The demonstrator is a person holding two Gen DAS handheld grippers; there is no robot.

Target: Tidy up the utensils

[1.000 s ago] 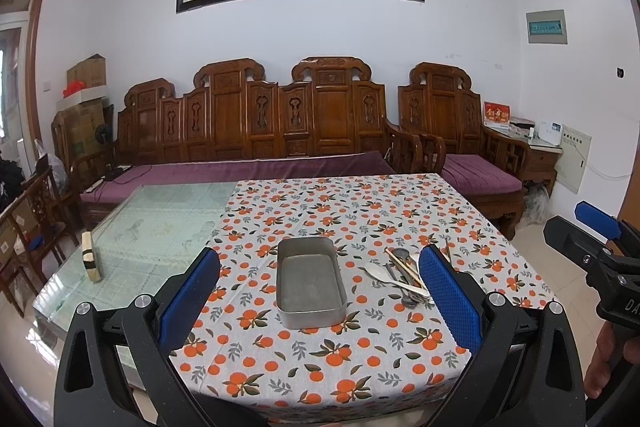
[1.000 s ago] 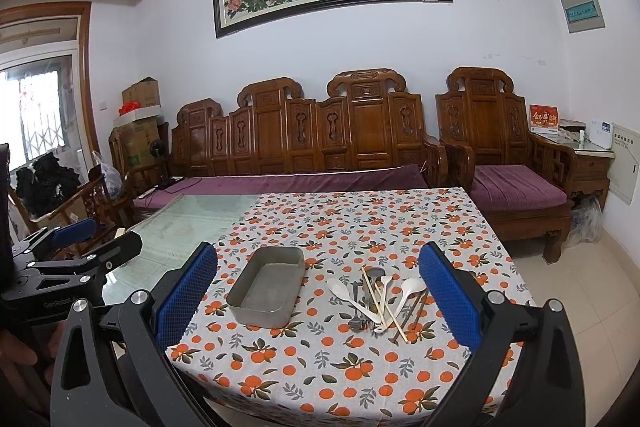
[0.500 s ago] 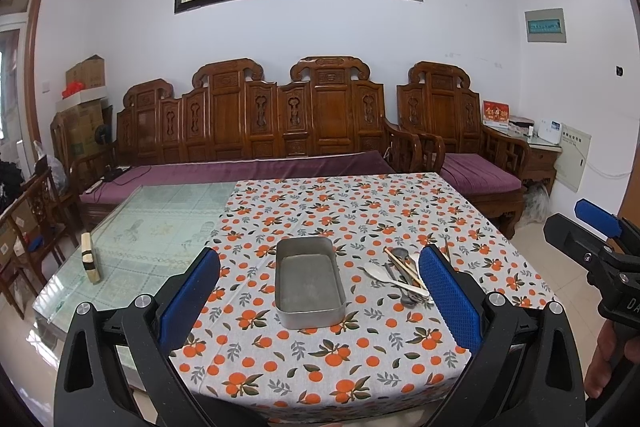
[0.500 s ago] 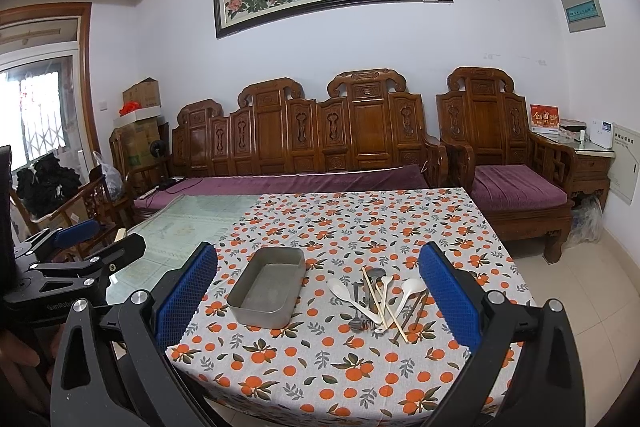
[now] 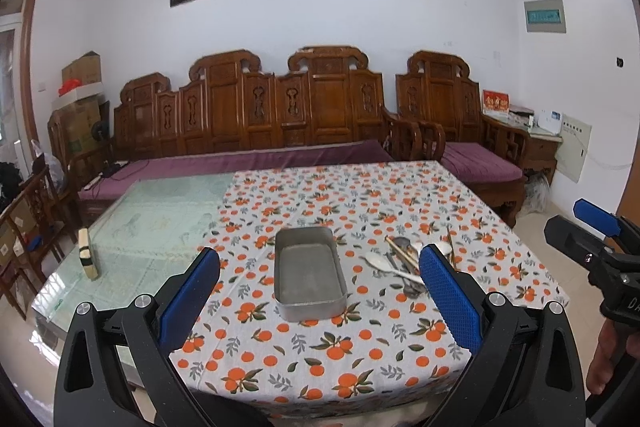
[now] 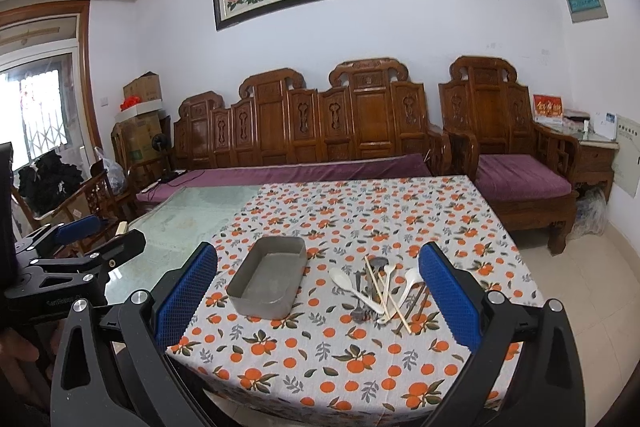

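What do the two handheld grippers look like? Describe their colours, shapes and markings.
Both the left gripper and the right gripper have black angular plastic frames with silver round bolts. Their two fingers carry blue pads with a fine grid texture. White lettering, only partly readable, marks each body. No cables or sleeves show.

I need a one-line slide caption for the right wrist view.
Open right gripper faces an empty metal tray beside piled utensils on an orange-print tablecloth.
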